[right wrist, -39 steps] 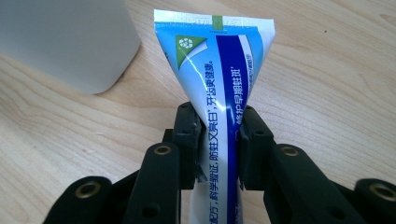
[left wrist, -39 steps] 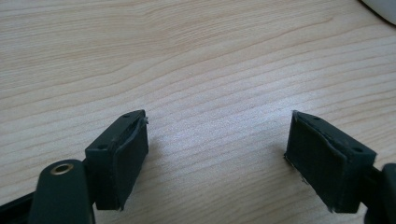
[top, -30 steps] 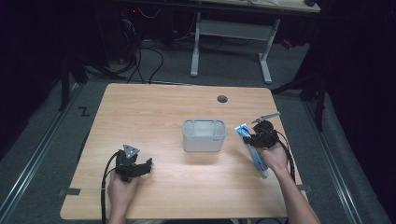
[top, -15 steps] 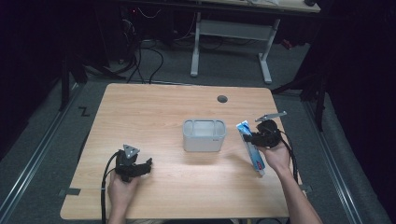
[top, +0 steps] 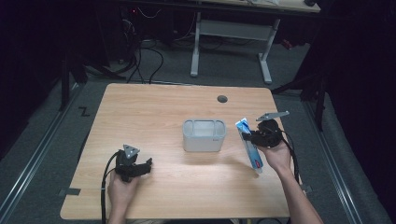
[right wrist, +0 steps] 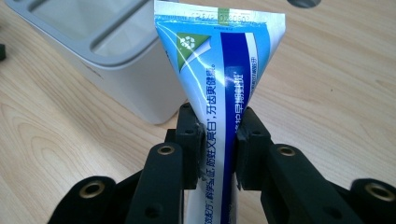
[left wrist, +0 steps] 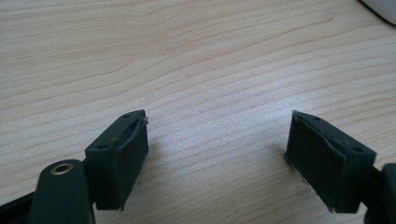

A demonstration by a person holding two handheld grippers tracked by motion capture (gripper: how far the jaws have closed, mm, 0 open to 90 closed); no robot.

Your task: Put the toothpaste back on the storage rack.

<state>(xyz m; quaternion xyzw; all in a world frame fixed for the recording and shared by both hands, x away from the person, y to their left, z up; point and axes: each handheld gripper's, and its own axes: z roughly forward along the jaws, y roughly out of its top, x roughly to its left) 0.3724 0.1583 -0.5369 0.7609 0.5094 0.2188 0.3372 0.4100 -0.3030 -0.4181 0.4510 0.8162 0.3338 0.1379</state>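
Right tongs [right wrist: 218,140] now clamp the toothpaste tube [right wrist: 219,70], lifted beside the holder [top: 204,135]; left tongs [left wrist: 215,154] rest open, empty. Next: insertion.

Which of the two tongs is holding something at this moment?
The right tongs, clamped on the blue-and-white toothpaste tube beside the grey holder. The left tongs stand open over bare wooden table.

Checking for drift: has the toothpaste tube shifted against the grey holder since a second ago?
No. The toothpaste tube lies just right of the grey holder, as before.
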